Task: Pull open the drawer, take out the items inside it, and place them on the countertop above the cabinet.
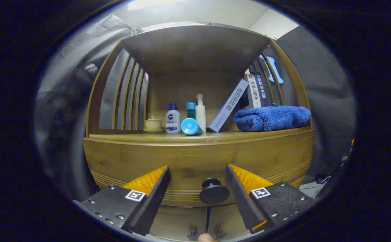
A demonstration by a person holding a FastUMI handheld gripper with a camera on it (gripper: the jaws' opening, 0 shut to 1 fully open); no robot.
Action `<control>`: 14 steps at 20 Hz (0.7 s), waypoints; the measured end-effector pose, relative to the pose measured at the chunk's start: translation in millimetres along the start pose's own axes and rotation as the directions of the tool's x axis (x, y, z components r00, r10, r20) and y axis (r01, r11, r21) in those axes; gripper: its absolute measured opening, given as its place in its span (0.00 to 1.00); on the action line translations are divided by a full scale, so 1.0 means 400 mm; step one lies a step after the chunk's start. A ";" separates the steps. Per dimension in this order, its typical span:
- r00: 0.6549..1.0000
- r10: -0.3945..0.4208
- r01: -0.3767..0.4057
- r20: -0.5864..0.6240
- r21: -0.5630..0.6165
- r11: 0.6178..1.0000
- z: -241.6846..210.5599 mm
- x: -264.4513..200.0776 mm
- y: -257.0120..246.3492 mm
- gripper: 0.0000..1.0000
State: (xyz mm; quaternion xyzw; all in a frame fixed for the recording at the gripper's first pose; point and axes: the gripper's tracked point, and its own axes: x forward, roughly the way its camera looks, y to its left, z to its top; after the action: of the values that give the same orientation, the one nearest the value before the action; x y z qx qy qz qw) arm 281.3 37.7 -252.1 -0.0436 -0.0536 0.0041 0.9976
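A: Gripper view. Gripper (198,173) fingers spread apart, nothing clamped. The drawer knob (213,191) sits in the gap between them, nearer the right finger, touching neither as far as I can tell.

B: Drawer state?

A: The drawer front (198,161) looks flush with the cabinet; I see no gap and no interior, so its contents are hidden. Whether items remain inside cannot be read from here.

B: Countertop?

A: The countertop (215,136) above the drawer carries a lidded cup (153,123), a white-and-blue bottle (172,118), a pump bottle (200,112), a slim blue bottle (191,109), and a blue cylinder (191,127) lying on its side near the front edge. Leaning books (245,101) stand to the right, with a folded blue towel (271,118) in front of them.

B: Why the gripper pose?

A: My judgement: the spread fingers straddling the knob suit either closing on it to pull, or having just let go after shutting the drawer. The scene fits both a drawer awaiting emptying and one emptied and closed.
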 end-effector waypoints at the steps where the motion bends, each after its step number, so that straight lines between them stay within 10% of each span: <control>1: 1.000 0.000 -0.001 -0.006 -0.019 1.000 -0.003 0.000 0.000 0.99; 14: 0.981 -0.074 0.085 -0.177 0.054 0.995 -0.025 -0.319 -0.093 0.97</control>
State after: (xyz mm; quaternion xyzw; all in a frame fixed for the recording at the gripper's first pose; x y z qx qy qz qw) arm 155.7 -1.9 -272.4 -0.0109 0.0327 -0.0381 0.9987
